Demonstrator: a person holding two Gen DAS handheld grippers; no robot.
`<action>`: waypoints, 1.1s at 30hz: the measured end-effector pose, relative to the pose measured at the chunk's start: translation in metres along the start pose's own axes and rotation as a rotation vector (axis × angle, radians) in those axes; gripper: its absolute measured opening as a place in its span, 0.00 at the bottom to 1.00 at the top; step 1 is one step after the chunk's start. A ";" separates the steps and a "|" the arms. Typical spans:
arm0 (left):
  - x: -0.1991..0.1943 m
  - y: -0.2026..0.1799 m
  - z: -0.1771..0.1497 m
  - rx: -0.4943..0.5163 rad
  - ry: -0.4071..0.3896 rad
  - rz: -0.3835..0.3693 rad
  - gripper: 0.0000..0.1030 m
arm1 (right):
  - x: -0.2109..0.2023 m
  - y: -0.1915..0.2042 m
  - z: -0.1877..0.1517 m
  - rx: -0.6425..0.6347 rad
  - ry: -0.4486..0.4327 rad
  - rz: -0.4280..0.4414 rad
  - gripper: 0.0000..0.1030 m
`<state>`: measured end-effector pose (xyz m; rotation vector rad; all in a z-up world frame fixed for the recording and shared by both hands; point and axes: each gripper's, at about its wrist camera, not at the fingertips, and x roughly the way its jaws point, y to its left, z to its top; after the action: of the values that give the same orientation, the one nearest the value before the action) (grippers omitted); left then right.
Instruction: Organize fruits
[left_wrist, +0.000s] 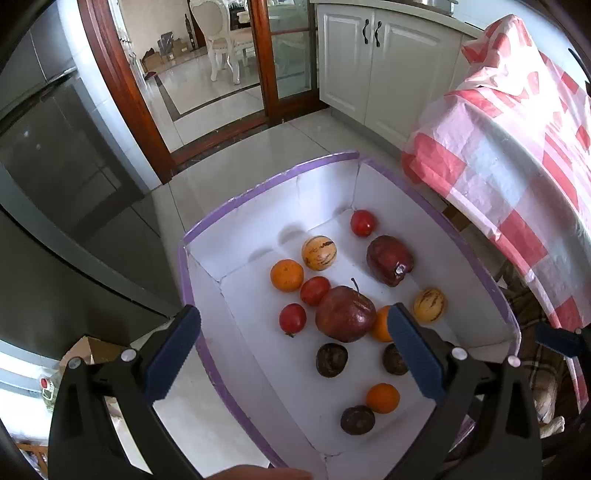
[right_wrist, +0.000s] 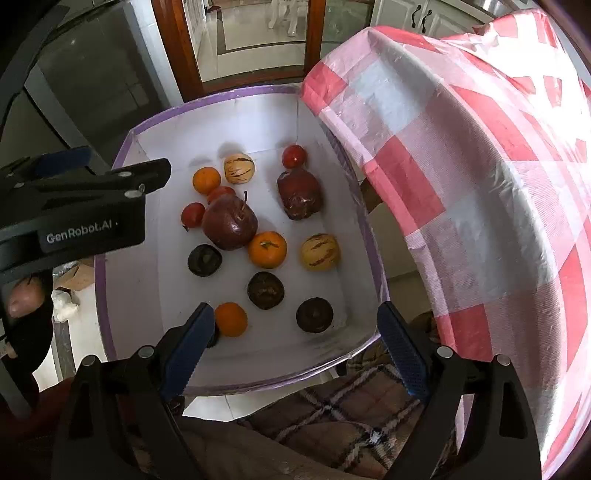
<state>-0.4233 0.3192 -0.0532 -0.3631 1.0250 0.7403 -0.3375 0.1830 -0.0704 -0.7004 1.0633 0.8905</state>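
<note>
White box (left_wrist: 369, 192) holds fruits; left claw (left_wrist: 293, 354) spread above apple (left_wrist: 345, 314).

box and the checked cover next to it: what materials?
Box: looks like white cardboard or foam board, matte, with creased corner folds and purple tape along the rim; which board is unclear. Cover: thin plastic sheeting, red, pink and white checks, glossy, with fine crinkles and highlights where it drapes.
</note>
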 end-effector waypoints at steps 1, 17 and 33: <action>0.000 0.000 0.000 -0.001 0.001 -0.002 0.98 | 0.000 0.000 0.000 -0.001 0.001 0.000 0.84; 0.003 0.001 0.002 0.002 0.018 -0.020 0.98 | 0.004 0.000 -0.002 -0.002 0.009 0.008 0.84; 0.009 0.002 0.002 0.004 0.025 -0.025 0.98 | 0.008 -0.002 -0.004 0.001 0.027 0.012 0.84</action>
<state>-0.4207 0.3249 -0.0599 -0.3816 1.0437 0.7126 -0.3356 0.1810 -0.0787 -0.7072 1.0934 0.8930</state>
